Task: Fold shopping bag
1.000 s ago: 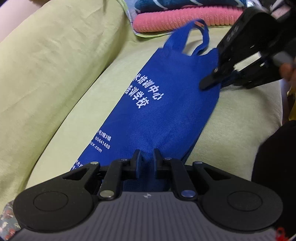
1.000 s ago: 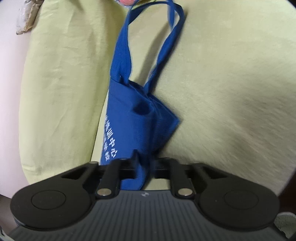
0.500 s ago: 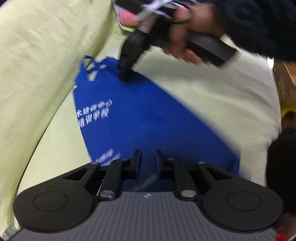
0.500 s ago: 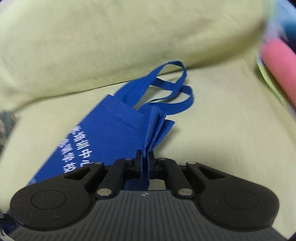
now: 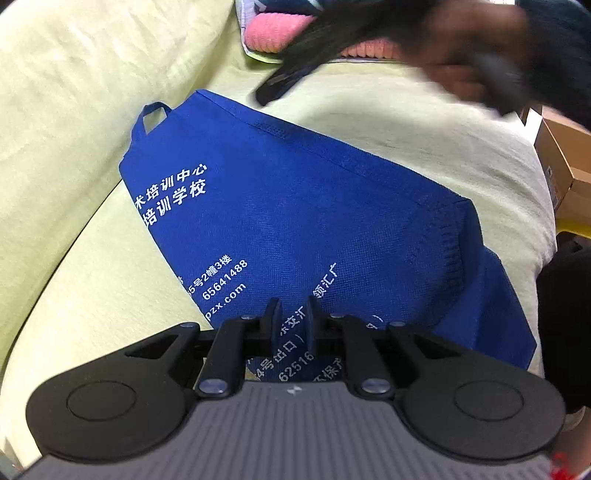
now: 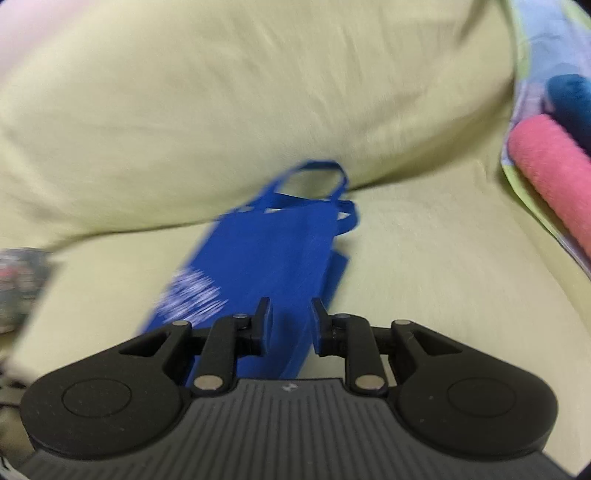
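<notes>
Much of my right-wrist view is smeared by motion, so the white print on the blue non-woven shopping bag is unreadable there, and in my left-wrist view the right gripper is only a dark blur at twelve o'clock, with the hand holding it just as soft beside it toward one o'clock. The bag's near end is hidden under the body of my left gripper, and its lower right corner is cut off by a dark shape at four o'clock that I cannot identify. The bag lies flat on the pale yellow-green cushion, folded lengthwise with a stitched seam running across the top layer, white Chinese characters and phone numbers on its face, and a small handle loop poking out at ten o'clock. My left jaws stand a little apart with the printed fabric showing in the gap; they have just been closing, and I cannot tell whether the pads press on it. My right jaws have just been opening and stand apart, clear above the bag, gripping nothing. At one o'clock in the left view a rolled pink towel lies against darker folded cloth, and a brown cardboard box sits at three o'clock, its contents out of sight.
</notes>
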Action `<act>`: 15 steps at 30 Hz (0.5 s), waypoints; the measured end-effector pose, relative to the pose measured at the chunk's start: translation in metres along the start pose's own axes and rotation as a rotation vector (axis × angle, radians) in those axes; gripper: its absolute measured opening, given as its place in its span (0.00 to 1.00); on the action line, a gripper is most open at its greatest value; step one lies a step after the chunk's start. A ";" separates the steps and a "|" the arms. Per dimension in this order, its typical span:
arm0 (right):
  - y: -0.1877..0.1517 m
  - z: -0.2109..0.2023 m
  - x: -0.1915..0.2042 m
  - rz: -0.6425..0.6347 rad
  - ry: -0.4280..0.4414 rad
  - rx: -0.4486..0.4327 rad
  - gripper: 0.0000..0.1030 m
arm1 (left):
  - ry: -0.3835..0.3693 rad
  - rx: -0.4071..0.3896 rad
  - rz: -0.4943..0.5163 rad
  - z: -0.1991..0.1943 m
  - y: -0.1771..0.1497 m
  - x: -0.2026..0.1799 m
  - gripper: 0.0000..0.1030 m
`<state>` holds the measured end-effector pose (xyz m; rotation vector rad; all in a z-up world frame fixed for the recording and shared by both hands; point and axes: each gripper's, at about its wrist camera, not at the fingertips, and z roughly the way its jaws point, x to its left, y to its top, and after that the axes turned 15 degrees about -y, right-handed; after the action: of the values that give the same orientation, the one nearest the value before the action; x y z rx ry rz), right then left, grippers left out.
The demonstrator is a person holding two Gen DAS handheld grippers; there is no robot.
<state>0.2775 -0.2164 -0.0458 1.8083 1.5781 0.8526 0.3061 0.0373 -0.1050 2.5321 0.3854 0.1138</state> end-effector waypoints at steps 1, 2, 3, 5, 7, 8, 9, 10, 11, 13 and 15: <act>-0.012 -0.024 0.000 0.010 0.031 -0.021 0.19 | 0.004 0.001 0.002 0.001 0.001 -0.001 0.14; -0.030 -0.045 0.005 0.004 0.081 -0.019 0.19 | 0.008 0.003 0.003 0.003 0.001 -0.003 0.13; -0.045 -0.057 0.009 0.009 0.124 0.007 0.19 | 0.013 0.004 0.005 0.005 0.002 -0.005 0.13; -0.076 -0.072 0.017 0.017 0.198 0.076 0.11 | 0.025 0.007 0.017 0.005 0.003 -0.008 0.13; -0.097 -0.065 0.023 0.011 0.179 0.148 0.06 | 0.035 0.010 0.026 0.000 0.002 -0.010 0.14; -0.106 -0.056 0.022 0.023 0.167 0.198 0.03 | 0.047 0.012 0.028 -0.005 0.000 -0.011 0.15; -0.110 -0.053 0.018 0.056 0.174 0.189 0.00 | 0.068 0.007 0.032 -0.013 -0.004 -0.014 0.15; -0.111 -0.050 0.014 0.082 0.177 0.202 0.00 | 0.086 -0.007 0.038 -0.025 -0.011 -0.018 0.15; -0.109 -0.046 0.009 0.109 0.192 0.223 0.00 | 0.094 -0.024 0.041 -0.038 -0.019 -0.022 0.15; -0.106 -0.042 0.004 0.120 0.210 0.259 0.00 | 0.099 -0.042 0.045 -0.061 -0.036 -0.034 0.15; -0.107 -0.045 0.003 0.102 0.214 0.267 0.00 | 0.092 -0.034 0.059 -0.078 -0.053 -0.050 0.15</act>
<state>0.1770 -0.1992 -0.1008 2.0547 1.8199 0.9459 0.2328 0.1059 -0.0686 2.5111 0.3418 0.2584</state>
